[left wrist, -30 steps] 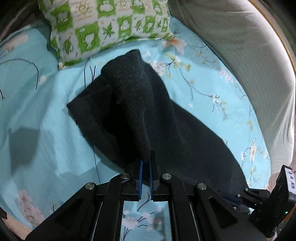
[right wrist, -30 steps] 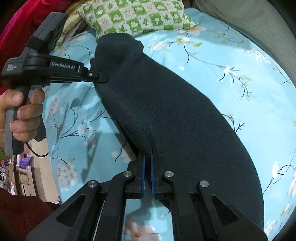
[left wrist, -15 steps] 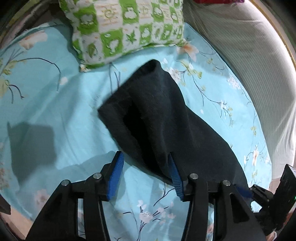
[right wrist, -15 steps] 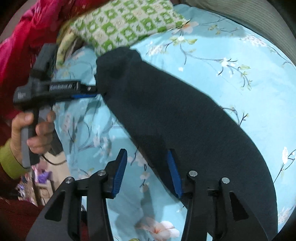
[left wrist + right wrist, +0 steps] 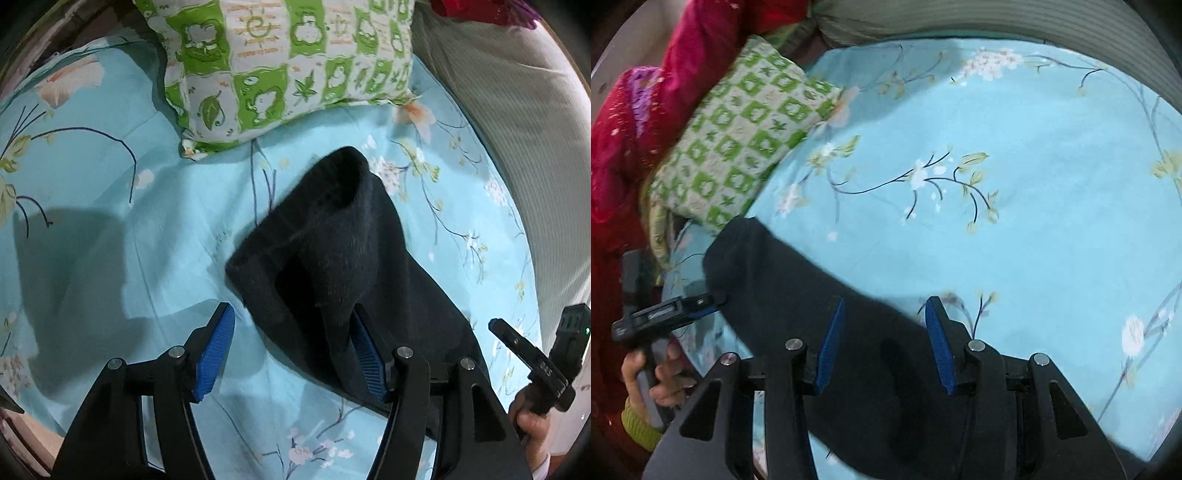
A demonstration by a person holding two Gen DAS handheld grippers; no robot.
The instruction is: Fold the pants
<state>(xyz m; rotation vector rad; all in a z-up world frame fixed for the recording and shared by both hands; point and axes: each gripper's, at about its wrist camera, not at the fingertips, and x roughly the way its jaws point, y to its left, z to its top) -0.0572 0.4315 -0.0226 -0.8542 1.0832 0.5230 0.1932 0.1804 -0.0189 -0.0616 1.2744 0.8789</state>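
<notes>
Dark navy fleece pants (image 5: 340, 258) lie folded in a long strip on the light blue floral bedsheet (image 5: 110, 206). My left gripper (image 5: 291, 343) is open, its blue pads wide apart over the near end of the pants; a raised fold of cloth rests against the right pad. My right gripper (image 5: 884, 339) is open too, its pads astride the other end of the pants (image 5: 798, 295). The left gripper also shows in the right wrist view (image 5: 665, 314), held in a hand, at the pants' far corner. The right gripper shows at the edge of the left wrist view (image 5: 532, 362).
A green and white checked pillow (image 5: 288, 66) lies just beyond the pants. A grey striped bolster (image 5: 535, 129) borders the bed on the right. Red patterned bedding (image 5: 635, 122) is piled past the pillow. The bed's edge is at the lower left (image 5: 22, 432).
Both grippers were shut on the pants' edge a second ago; both have opened and let go. The pants now lie on the sheet and both grippers have drawn back and lifted.
</notes>
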